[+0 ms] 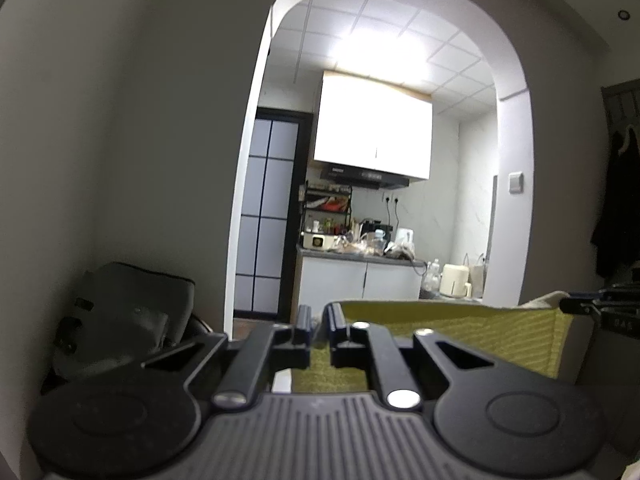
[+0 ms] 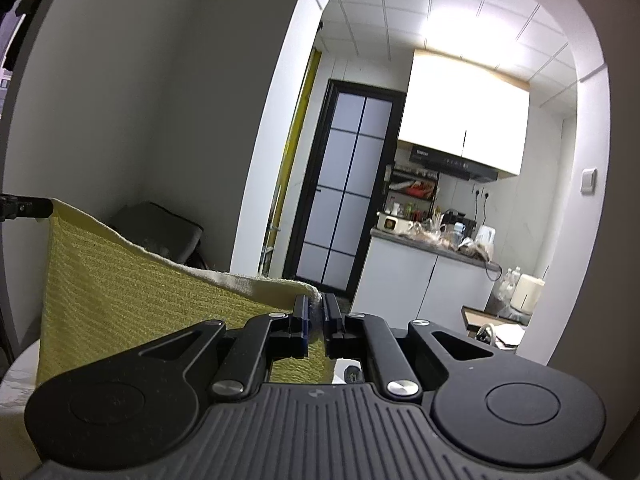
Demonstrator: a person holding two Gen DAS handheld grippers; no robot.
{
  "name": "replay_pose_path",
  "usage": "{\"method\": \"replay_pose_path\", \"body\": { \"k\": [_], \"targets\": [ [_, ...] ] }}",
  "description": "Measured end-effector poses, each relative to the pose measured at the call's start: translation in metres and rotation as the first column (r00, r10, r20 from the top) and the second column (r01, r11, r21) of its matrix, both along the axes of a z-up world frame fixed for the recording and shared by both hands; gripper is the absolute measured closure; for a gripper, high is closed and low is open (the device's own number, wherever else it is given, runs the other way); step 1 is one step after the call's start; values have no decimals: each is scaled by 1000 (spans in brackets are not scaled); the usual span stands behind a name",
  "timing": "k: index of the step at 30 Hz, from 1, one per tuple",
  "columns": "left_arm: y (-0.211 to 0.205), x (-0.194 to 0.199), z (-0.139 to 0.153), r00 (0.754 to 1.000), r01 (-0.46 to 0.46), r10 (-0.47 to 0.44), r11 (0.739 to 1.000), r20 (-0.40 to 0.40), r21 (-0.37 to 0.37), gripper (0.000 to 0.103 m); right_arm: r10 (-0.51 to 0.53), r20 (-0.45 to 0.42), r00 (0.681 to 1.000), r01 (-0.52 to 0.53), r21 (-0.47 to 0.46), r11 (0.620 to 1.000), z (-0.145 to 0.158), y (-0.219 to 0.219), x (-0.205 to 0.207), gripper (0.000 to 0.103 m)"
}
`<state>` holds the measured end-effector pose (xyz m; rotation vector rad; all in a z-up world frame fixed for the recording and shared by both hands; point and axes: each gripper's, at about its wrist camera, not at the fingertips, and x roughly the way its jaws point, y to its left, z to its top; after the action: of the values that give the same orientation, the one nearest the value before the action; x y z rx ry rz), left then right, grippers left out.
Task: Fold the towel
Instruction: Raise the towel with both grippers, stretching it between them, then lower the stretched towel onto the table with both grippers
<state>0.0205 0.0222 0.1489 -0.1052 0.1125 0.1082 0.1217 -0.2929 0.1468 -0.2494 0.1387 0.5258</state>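
Through a white archway (image 1: 256,160) lies a kitchen: white wall cabinet (image 1: 374,136), range hood (image 1: 362,176), cluttered countertop (image 1: 360,254), glass-panelled door (image 2: 344,200). A dark bag (image 1: 128,320) sits beside the grey wall (image 1: 140,120).

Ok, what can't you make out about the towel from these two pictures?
- Towel lower edge: both views, hidden behind the gripper bodies.
- Surface below it: left wrist view shows none; right wrist view only a pale sliver at the left edge.
- Pinched corners: covered by the left hand-held gripper and right hand-held gripper.
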Motion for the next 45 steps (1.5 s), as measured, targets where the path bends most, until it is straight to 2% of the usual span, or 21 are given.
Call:
{"method": "replay_pose_path", "body": {
  "k": [12,21,41,45],
  "targets": [
    [17,68,-35,994,6,-6,1000,-111,-2,94,-1,-117,993,-1,-17,1000,-46,17,71,95],
    [28,104,-60,983,6,-8,1000,-181,-11,94,4,-189,982,-9,-25,1000,-76,27,107,95],
    [31,90,-101,950,1,-17,999,-313,-52,94,15,-311,950,-38,-67,997,-117,27,99,95],
    [32,92,-110,942,0,-18,998,-334,-56,94,14,-306,952,-37,-70,997,-119,31,106,95]
  ]
}}
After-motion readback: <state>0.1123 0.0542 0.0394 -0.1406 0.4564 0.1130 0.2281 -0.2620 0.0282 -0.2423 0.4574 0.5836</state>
